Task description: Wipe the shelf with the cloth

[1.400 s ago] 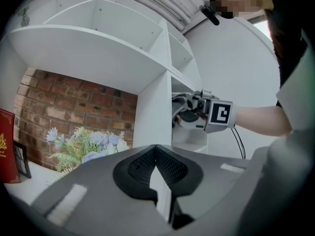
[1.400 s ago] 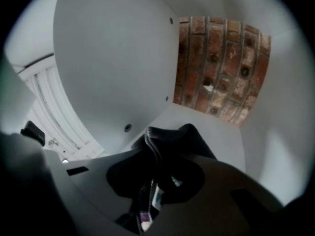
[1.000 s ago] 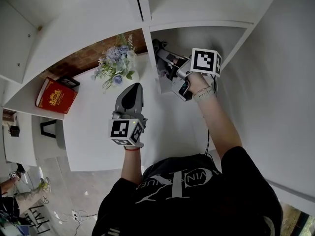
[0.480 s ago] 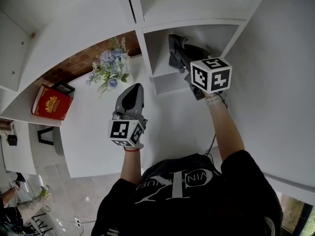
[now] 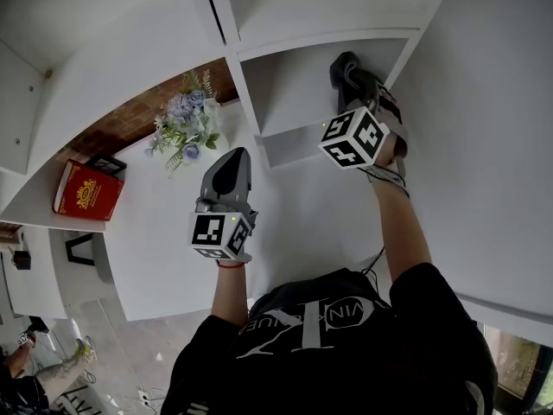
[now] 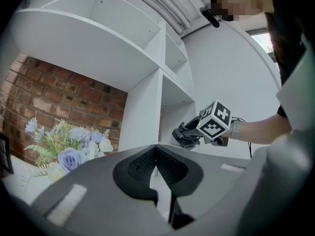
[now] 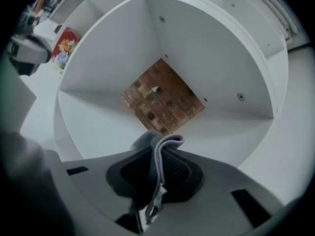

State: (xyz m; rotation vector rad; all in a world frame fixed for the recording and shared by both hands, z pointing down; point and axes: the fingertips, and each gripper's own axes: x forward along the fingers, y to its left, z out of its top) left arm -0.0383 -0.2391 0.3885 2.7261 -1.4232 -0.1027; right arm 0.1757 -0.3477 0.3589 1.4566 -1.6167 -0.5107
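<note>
While the left side plays no part in the wiping, we start there. A red book (image 5: 86,190) sits in the far-left bay, and flowers (image 5: 184,126) stand on the white counter (image 5: 173,232) against a brick wall. Our left claw (image 5: 231,157) hovers above that counter, its jaws drawn together with nothing between them.

Further right is the shelf (image 5: 294,102) bay we are working in. It holds only the cloth (image 5: 347,69) and our right claw (image 7: 156,168). That claw is clamped on a fold of the grey cloth, which bunches out ahead of the jaws close to the bay's right-hand wall. We cannot tell whether the cloth is pressing on the board.

To do this stroke well, we judge that the bunched cloth should lie flat against the board, so the fabric does the rubbing and not the jaw tips. We should then run it along the right wall into the back corner and return leftward in overlapping passes. The grip needs to be firm, or the fold may slide out under friction. The other bays in view look empty.
</note>
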